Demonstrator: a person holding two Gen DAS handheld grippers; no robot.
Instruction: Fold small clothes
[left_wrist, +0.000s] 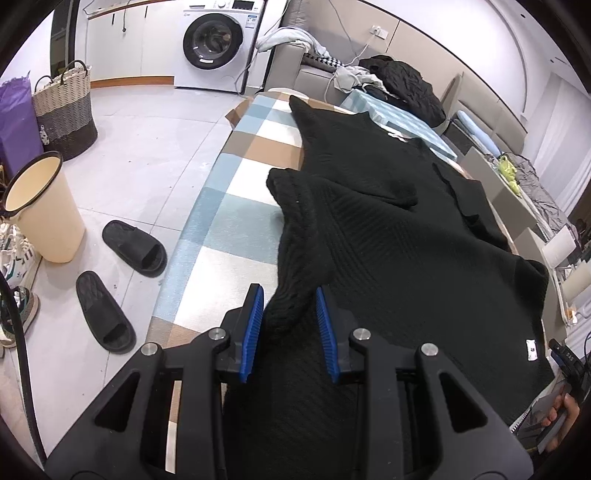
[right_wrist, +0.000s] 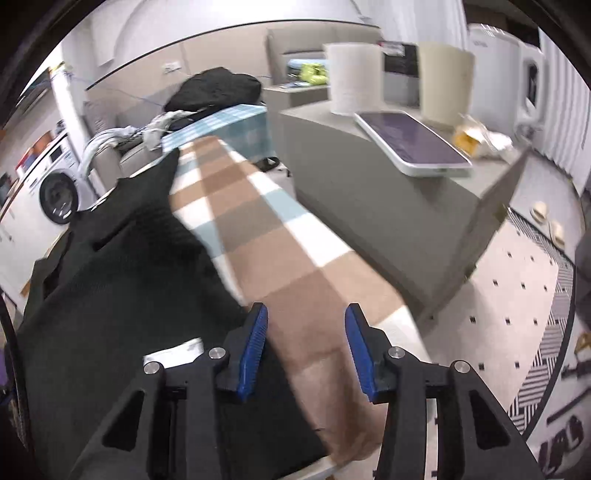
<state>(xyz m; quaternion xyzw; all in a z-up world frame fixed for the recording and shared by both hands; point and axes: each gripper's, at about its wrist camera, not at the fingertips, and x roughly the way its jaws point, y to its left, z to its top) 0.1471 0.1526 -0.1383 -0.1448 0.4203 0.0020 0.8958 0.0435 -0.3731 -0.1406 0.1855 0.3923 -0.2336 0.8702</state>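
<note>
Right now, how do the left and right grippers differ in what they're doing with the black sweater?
The left gripper has a raised fold of the black sweater between its fingers; the right gripper has nothing between them. The left sits over the sweater, the right over the bare checked cloth beside it. Both have blue pads and look open.

White-tiled floor (left_wrist: 147, 122); front-load washing machine (left_wrist: 218, 40) at 12 o'clock w/ grey sofa (left_wrist: 306, 70) beside it. Woven laundry basket (left_wrist: 64, 110) at 10, cream bin (left_wrist: 44, 210) & black slippers (left_wrist: 118, 284) at 9.
</note>
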